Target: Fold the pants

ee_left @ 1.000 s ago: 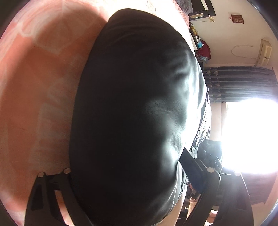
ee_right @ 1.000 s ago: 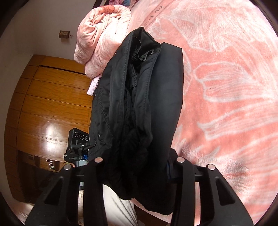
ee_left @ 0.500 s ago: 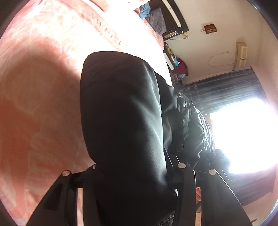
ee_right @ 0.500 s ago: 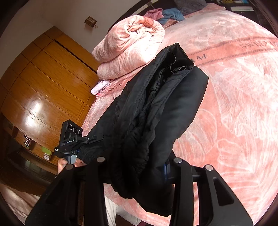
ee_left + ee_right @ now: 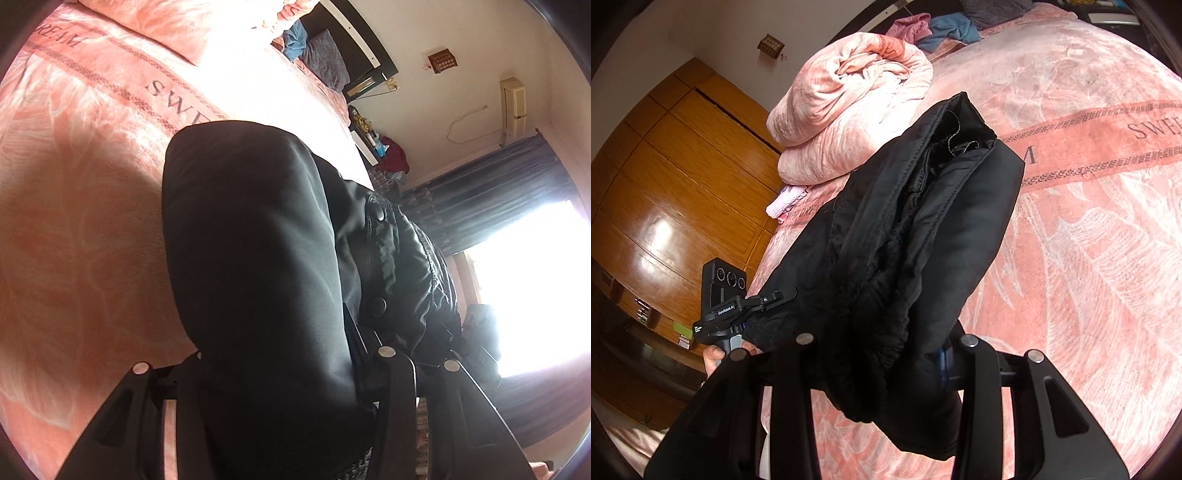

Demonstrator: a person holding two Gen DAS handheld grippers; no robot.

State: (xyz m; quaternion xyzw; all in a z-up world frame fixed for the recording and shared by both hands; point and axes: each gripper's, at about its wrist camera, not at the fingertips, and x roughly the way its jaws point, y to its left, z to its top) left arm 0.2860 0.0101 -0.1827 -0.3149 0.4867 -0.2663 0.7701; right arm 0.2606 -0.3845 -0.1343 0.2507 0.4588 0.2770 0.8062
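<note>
**Black pants held in both grippers above a pink bed**

Readable on the pink bedspread (image 5: 1089,258): "SWEE" on a darker patterned band at the right edge of the right wrist view, cut off by the frame. Same band in the left wrist view, reading "SWE" before disappearing behind the cloth, and "REAM" near the upper left edge. More lettering along the bedspread edge below the rolled quilt (image 5: 849,110), too distorted to read. Small white print on the other gripper's body, seen from the right wrist view, too small to make out with certainty.

Folded black pants (image 5: 923,240) bunched between the fingers of the right gripper (image 5: 882,343), clamped there, layers and an inner seam showing at the far end, the bundle reaching forward and up over the bedspread. Lower folds hanging below the fingers.

In the left wrist view, the pants (image 5: 258,277) filling the middle of the frame, smooth outer cloth on the left, waist part with two snap buttons on the right. Left gripper (image 5: 291,356) clenched on the cloth, fabric pressed between both fingers and spilling over them.

Left gripper (image 5: 764,301) also visible from the right wrist view, at the left side of the bundle, a hand (image 5: 714,356) around its handle. Wooden wardrobe (image 5: 683,184) behind it. Bright window (image 5: 524,295) and dark curtain (image 5: 480,192) at the right of the left wrist view.
</note>
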